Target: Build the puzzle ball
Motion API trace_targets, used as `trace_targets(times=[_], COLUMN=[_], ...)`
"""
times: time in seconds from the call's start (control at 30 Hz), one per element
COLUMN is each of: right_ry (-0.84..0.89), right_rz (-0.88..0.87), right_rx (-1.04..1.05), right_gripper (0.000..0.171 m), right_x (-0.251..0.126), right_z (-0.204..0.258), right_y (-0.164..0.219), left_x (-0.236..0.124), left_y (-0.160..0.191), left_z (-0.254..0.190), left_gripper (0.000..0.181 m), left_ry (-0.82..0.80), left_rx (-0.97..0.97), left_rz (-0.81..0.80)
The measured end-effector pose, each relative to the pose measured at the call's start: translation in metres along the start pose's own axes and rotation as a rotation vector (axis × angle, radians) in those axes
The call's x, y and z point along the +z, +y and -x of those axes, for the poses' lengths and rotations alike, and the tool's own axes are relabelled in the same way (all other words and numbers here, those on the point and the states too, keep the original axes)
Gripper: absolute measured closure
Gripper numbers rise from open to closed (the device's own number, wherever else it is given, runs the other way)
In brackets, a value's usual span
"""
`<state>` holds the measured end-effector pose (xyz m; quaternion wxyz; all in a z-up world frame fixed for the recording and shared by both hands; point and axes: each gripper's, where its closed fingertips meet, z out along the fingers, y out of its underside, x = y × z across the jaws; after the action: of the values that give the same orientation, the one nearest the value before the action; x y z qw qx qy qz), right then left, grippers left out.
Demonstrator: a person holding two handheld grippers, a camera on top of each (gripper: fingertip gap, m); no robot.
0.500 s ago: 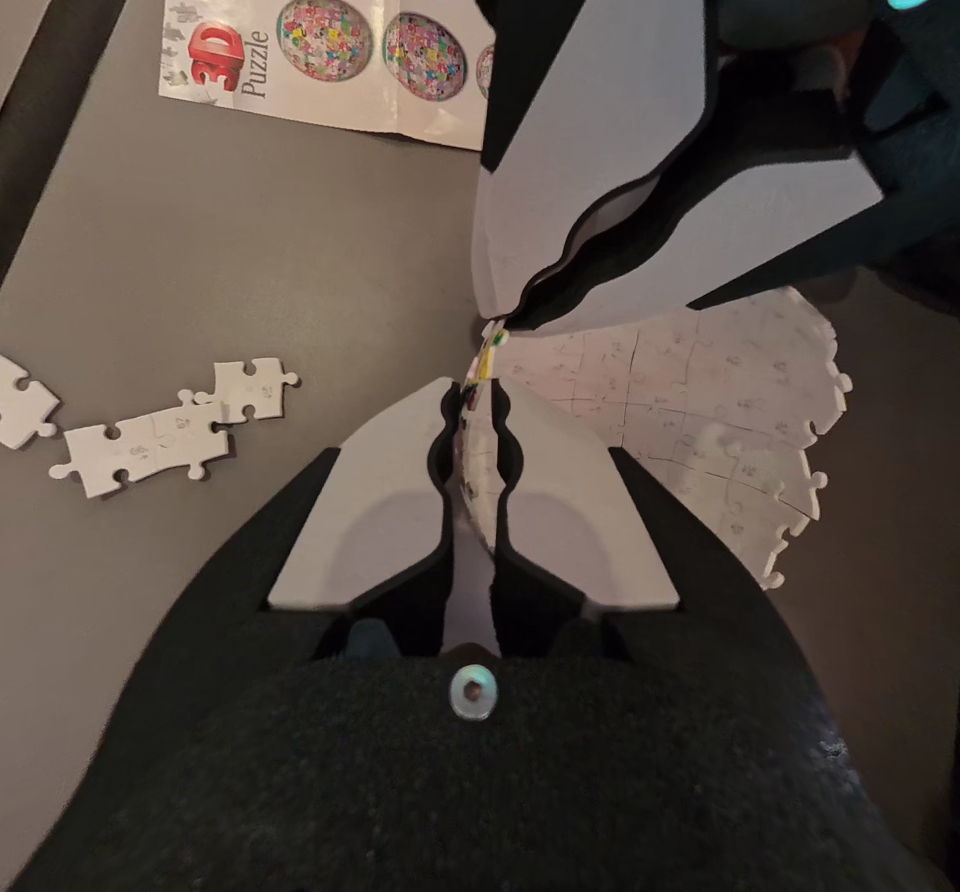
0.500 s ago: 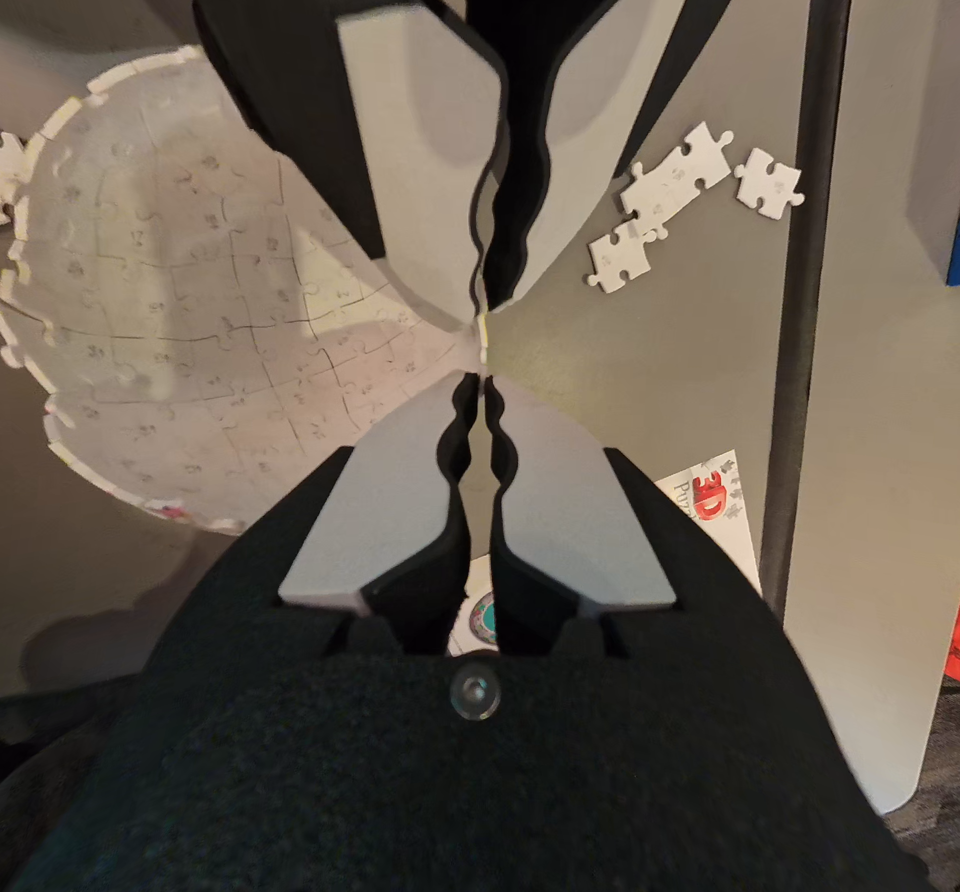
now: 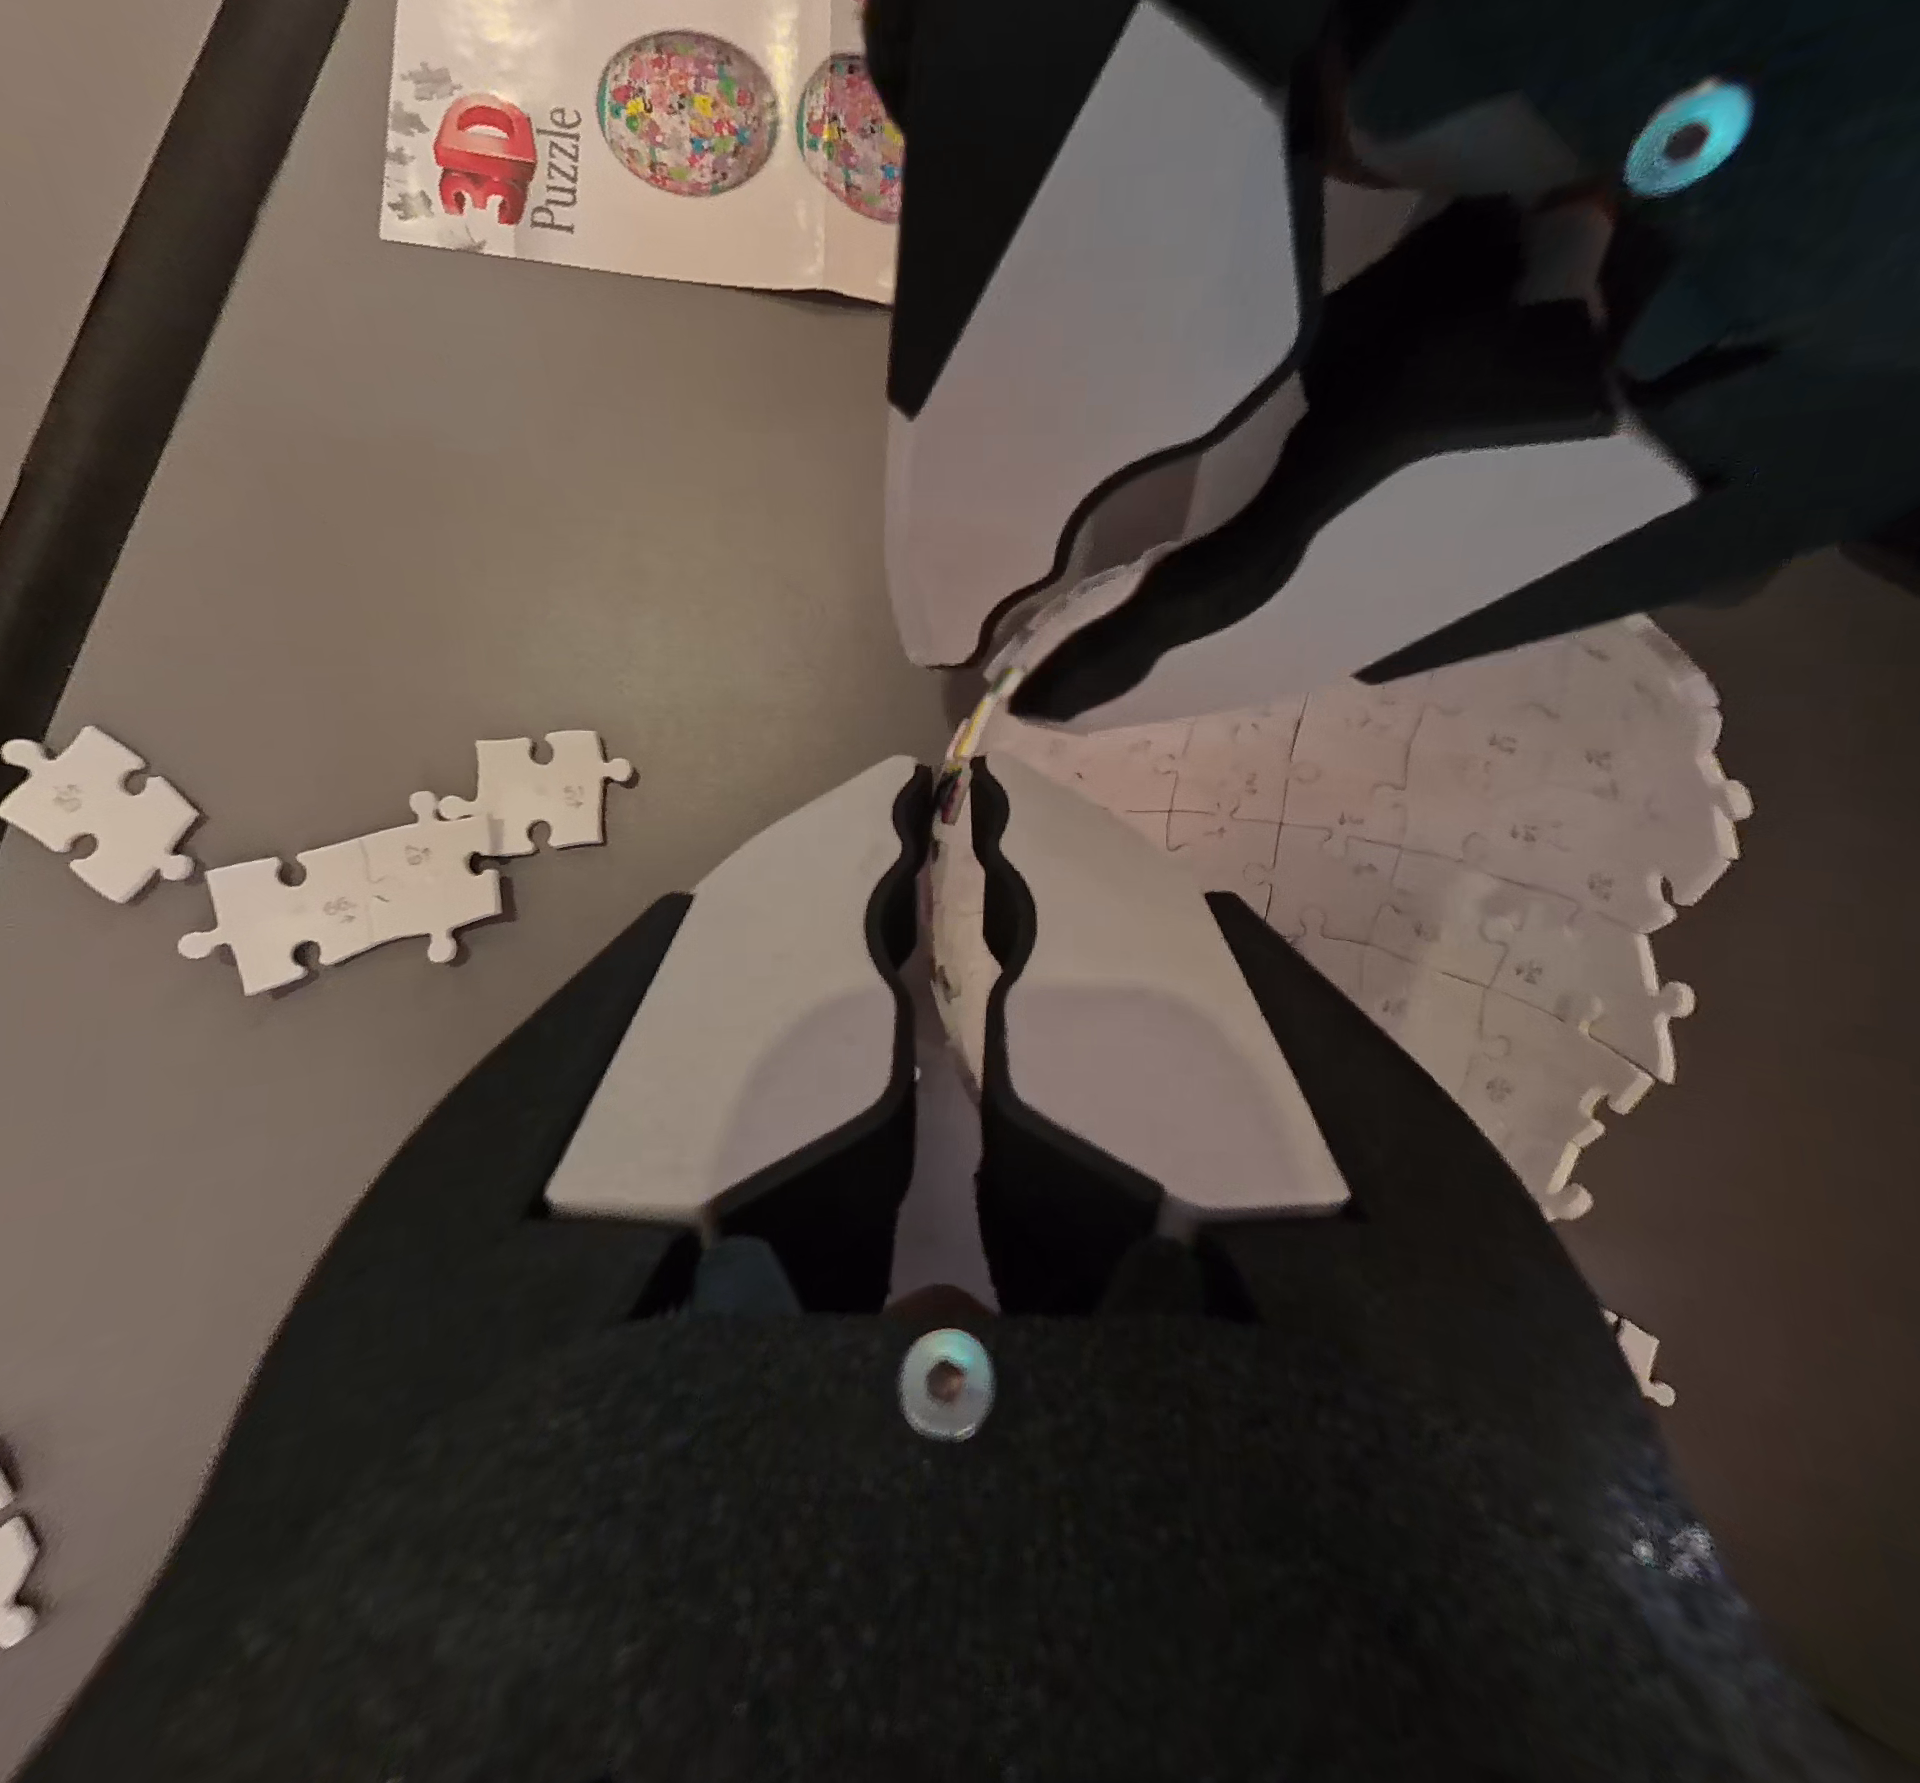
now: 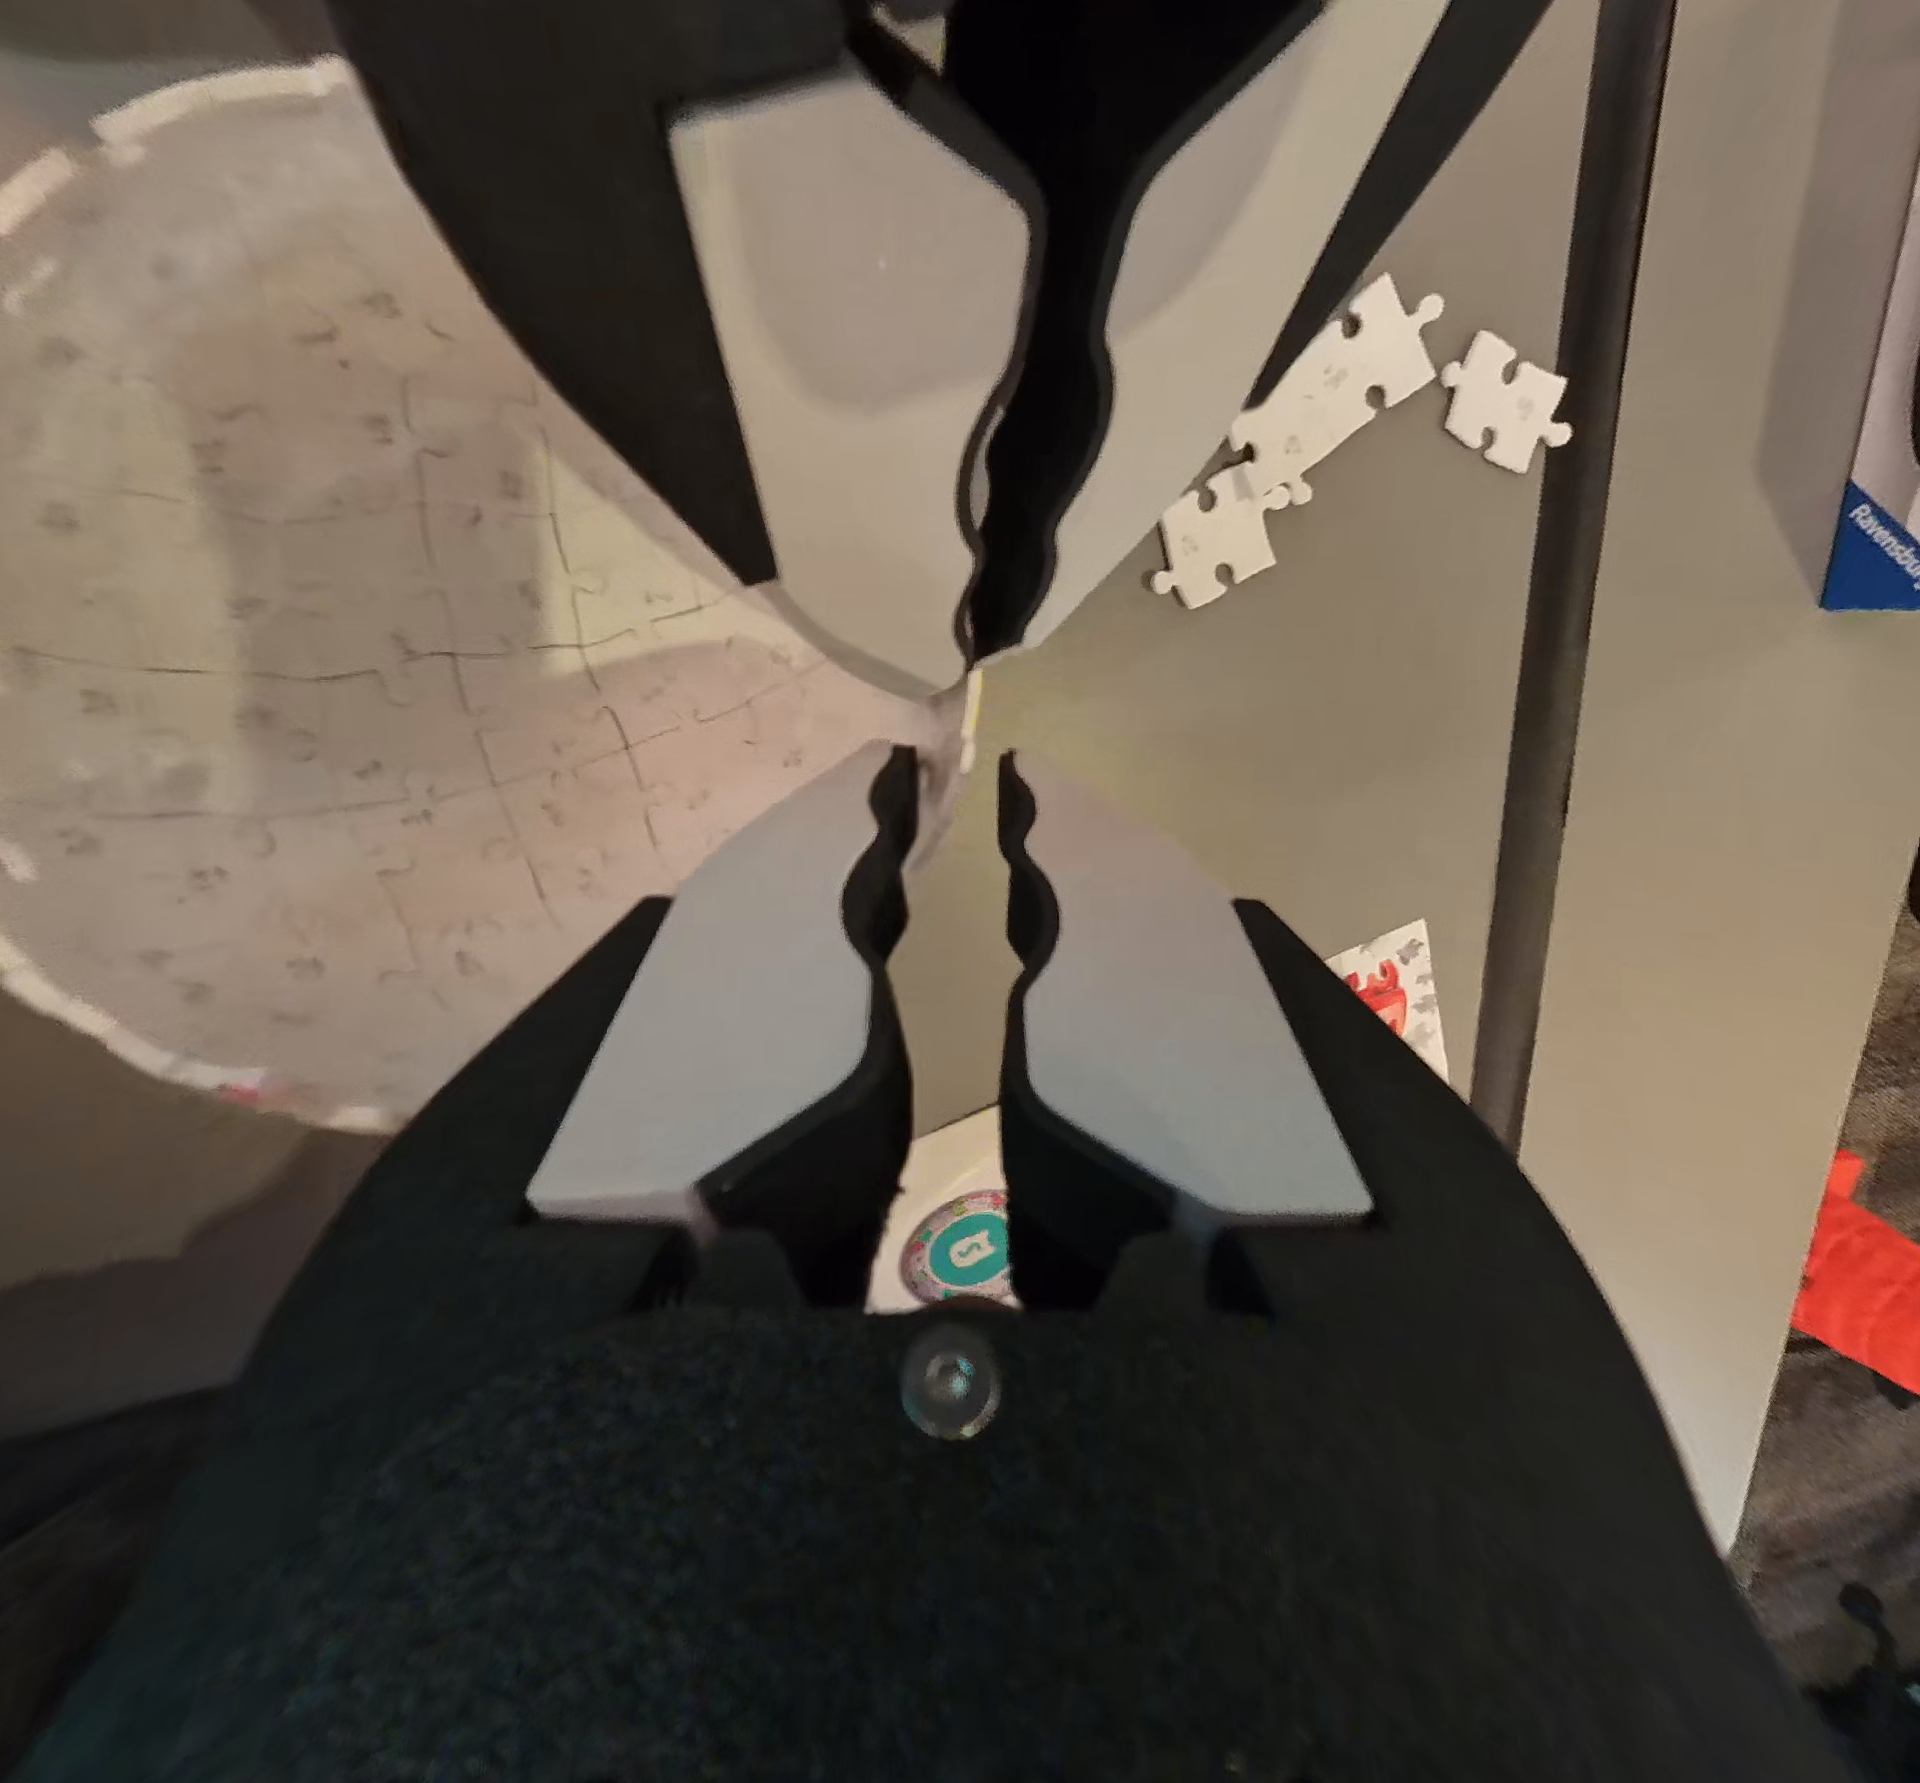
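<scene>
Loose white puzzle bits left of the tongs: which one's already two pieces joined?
The middle white cardboard strip in the left wrist view: a seam shows two pieces interlocked. The single piece to its left lies apart; the single to its right overlaps its corner.

Left claw (image 3: 951,783): a broad matte-black, grainy body, a silver washer-and-screw (image 3: 943,1384) dead centre, two pale grey fingers (image 3: 769,985) edged with wavy black pads. Right claw (image 4: 956,767): same build, black textured shell, a darker screw (image 4: 950,1382) in the middle, grey fingers (image 4: 1153,1027) with scalloped black inner edges. Seen far off in the left view, its washer glints teal.
</scene>
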<state>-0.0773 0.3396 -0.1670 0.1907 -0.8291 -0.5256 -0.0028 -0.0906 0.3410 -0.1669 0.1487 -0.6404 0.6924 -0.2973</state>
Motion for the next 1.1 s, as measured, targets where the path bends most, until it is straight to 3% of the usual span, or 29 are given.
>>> trace_targets(times=[0.23,0.33,0.87,1.1], right_ry=[0.006,0.013,0.075,0.045], right_rz=[0.007,0.014,0.028,-0.017], right_rx=[-0.019,-0.024,-0.091,-0.087], right_gripper=[0.167,0.167,0.166,0.156], right_x=[0.0,0.0,0.001,0.0], right_z=[0.002,0.002,-0.001,0.0], right_y=[-0.001,-0.001,-0.002,-0.007], left_x=[-0.001,-0.004,0.0,0.0], left_y=[0.001,0.004,0.011,0.011], left_z=[-0.003,-0.008,-0.003,-0.003], left_gripper=[0.17,0.158,0.164,0.171], left_ry=[0.032,0.107,0.074,0.075], left_rx=[-0.014,-0.043,-0.029,-0.024], left_rz=[-0.007,-0.004,0.038,0.042])
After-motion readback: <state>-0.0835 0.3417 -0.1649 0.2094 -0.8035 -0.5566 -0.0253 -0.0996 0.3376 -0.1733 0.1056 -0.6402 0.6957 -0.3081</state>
